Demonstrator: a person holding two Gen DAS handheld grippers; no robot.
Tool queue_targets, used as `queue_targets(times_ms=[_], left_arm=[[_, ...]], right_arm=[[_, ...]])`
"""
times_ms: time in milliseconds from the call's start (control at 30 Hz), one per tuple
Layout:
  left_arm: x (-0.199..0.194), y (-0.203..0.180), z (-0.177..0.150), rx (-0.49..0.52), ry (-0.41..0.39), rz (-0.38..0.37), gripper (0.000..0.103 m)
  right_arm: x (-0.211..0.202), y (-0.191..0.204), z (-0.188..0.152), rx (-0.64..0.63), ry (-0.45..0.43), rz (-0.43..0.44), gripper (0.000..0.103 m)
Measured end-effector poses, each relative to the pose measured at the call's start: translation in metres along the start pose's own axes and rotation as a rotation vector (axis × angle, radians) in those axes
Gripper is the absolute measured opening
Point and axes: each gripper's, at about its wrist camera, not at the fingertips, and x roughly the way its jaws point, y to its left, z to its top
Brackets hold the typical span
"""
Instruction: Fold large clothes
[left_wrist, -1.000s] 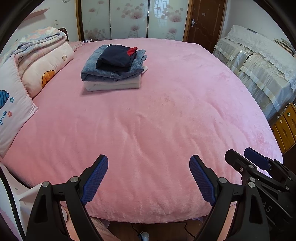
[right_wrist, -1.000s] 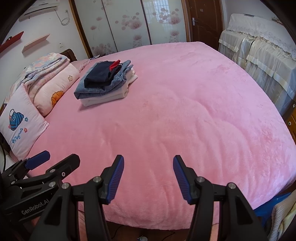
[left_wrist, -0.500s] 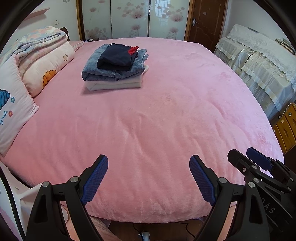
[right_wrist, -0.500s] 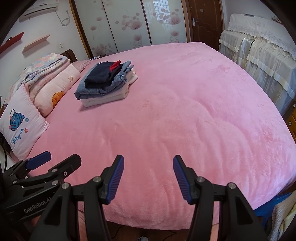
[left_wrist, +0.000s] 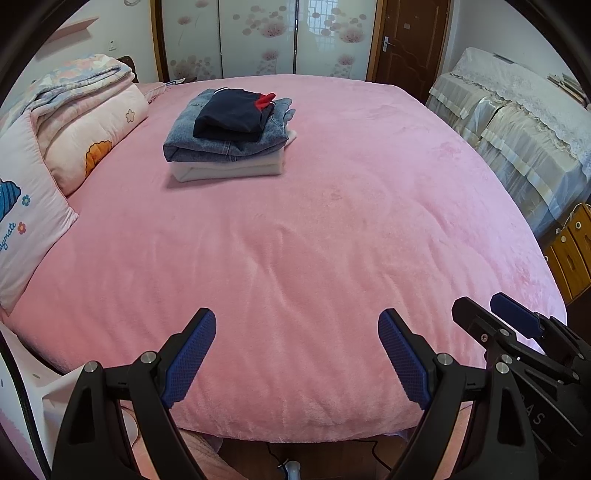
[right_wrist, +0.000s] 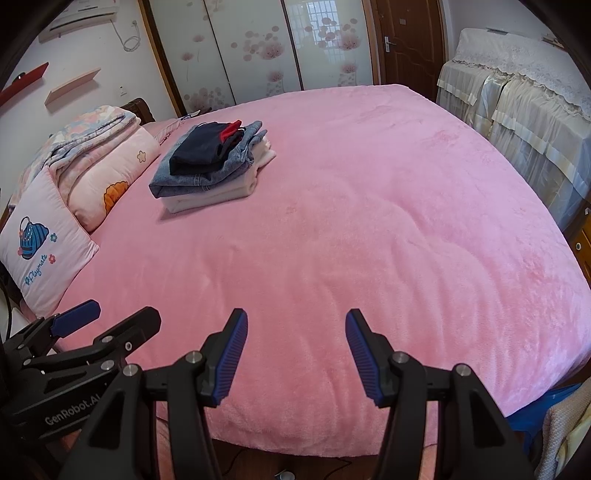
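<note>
- Apparently close to finished: three folded garments sit in one neat stack (left_wrist: 229, 138) on the far left part of the pink plush bed cover (left_wrist: 314, 240), near the pillows.
- At the bottom, a cream-white folded garment (left_wrist: 229, 170), flat and squared; on it a folded blue denim piece (left_wrist: 221, 142) with a rounded fold toward the camera; on top a smaller dark navy folded garment (left_wrist: 231, 118) with a red trim (left_wrist: 266, 100) showing at its far edge.
- Slightly staggered rather than flush, with the denim and the white layer poking out past the navy piece on the right side (right_wrist: 258, 147).
- No loose or unfolded clothing visible anywhere on the bed; whether more waits out of view, cannot tell.
- Left tongs (left_wrist: 297, 352) spread wide and empty, hovering over the near edge of the bed, well apart from the stack.
- Right tongs (right_wrist: 295, 356) likewise parted and gripping nothing, just beside the left pair.
- Beside the stack, a folded pastel floral quilt (left_wrist: 85, 96) and a pink embroidered cushion (right_wrist: 48, 254), untouched.
- Judged remaining: at most a tidy of the stack's edges, or fetching another garment.
</note>
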Motion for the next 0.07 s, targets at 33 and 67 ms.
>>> queue_targets(times_ms=[33, 67], left_arm=[[0.0, 0.0, -0.0004, -0.001, 0.001, -0.001, 0.089], [0.0, 0.0004, -0.0002, -0.002, 0.003, -0.002, 0.089]], right_arm=[[0.0001, -0.0001, 0.0, 0.0, 0.001, 0.001, 0.056], [-0.0008, -0.0004, 0.0001, 0.001, 0.0, 0.001, 0.056]])
